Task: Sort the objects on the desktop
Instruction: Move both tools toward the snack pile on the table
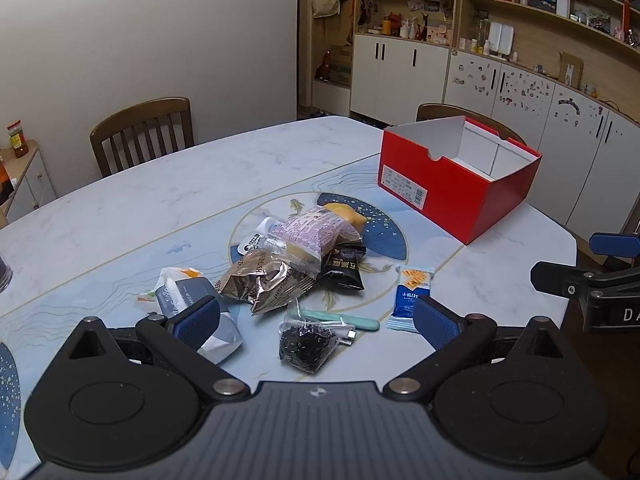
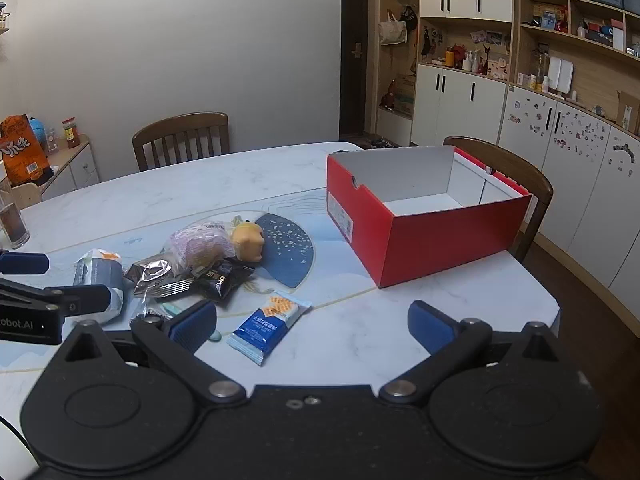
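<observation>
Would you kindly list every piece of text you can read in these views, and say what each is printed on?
"obot.AI", cut off at the frame edge: side of the left gripper.
"DA", cut off: side of the right gripper.
"PAPER": grey tissue pack.
Blue biscuit packet, red box label, snack bags: print too small or blurred.

The left gripper (image 1: 316,320) tilts downward, its blue-padded fingers (image 1: 198,318) spread as wide as they go, nothing between them. The right gripper (image 2: 314,326) tilts downward likewise, fingers (image 2: 430,326) equally wide and empty. Each shows at the edge of the other's view, so the two are side by side.
</observation>
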`<state>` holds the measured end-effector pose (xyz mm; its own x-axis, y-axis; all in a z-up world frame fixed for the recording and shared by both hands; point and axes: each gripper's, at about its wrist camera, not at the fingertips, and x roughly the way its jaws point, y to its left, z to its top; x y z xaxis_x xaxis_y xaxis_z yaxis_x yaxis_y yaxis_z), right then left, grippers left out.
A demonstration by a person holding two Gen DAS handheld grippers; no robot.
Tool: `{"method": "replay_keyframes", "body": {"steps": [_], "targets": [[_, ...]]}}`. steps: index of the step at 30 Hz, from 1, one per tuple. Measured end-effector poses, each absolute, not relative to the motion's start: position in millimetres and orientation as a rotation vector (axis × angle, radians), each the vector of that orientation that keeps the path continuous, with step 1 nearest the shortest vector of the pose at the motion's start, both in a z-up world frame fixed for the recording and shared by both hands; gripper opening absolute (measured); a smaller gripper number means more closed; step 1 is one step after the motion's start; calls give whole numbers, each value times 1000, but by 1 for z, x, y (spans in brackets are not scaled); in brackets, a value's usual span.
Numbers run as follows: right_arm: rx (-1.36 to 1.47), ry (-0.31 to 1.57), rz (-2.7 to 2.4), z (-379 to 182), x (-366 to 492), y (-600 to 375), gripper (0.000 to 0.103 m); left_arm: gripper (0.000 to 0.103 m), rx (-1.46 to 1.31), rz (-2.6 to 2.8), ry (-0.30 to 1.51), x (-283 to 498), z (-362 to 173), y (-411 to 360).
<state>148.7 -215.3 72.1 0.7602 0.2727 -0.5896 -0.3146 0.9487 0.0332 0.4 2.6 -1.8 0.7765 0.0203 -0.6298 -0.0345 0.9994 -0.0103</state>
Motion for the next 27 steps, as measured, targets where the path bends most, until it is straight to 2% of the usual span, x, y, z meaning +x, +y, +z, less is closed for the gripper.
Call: {"method": "replay_keyframes", "body": {"steps": [27], "targets": [[-100,617,363,65,165,-187,97,103,-65,110,669,14,-6,35]]}}
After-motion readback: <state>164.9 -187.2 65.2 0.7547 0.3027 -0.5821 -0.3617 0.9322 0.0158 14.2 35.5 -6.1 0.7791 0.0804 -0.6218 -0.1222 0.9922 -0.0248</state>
